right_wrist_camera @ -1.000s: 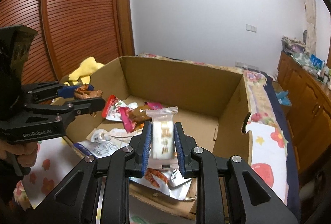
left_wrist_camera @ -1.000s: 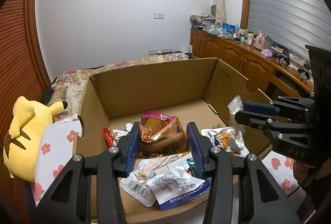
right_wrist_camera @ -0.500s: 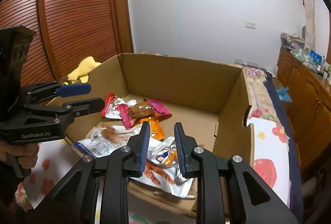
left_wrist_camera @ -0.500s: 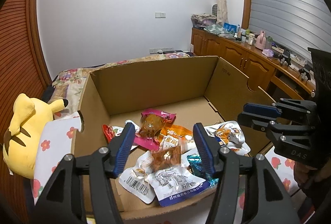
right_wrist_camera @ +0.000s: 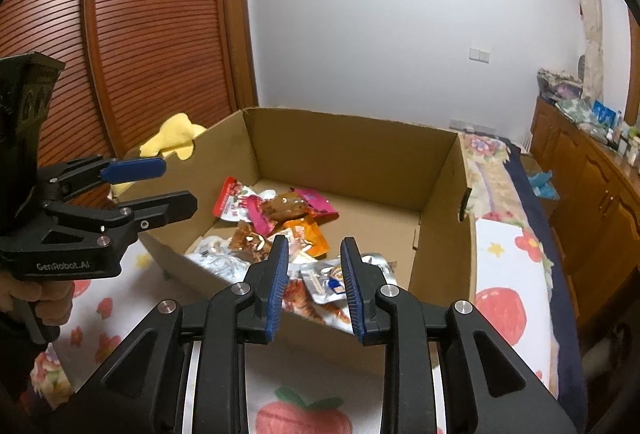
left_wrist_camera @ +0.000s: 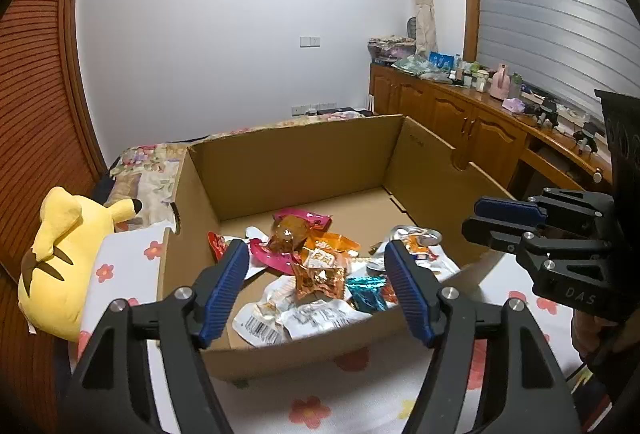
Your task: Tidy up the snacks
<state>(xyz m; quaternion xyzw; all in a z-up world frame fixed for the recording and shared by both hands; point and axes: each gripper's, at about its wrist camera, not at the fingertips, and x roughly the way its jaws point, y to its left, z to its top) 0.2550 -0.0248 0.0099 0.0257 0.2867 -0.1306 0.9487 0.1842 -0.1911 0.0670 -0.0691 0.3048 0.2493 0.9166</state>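
Observation:
An open cardboard box (left_wrist_camera: 296,161) (right_wrist_camera: 352,153) stands on a flowered sheet and holds several snack packets (left_wrist_camera: 316,270) (right_wrist_camera: 280,218) in a loose pile at its near side. My left gripper (left_wrist_camera: 314,274) is open and empty, above the box's near rim. It also shows in the right wrist view (right_wrist_camera: 160,185), at the box's left corner. My right gripper (right_wrist_camera: 314,266) is open and empty, back from the near wall. It also shows in the left wrist view (left_wrist_camera: 500,222), at the box's right wall.
A yellow plush toy (left_wrist_camera: 64,258) lies left of the box. Wooden cabinets (left_wrist_camera: 460,125) with clutter on top run along the right wall. A slatted wooden door (right_wrist_camera: 140,33) stands at the left. The far half of the box floor is bare.
Both grippers have opened and dropped their packets into the box: the left an orange-brown one, the right a white one. Both have drawn back toward the near rim.

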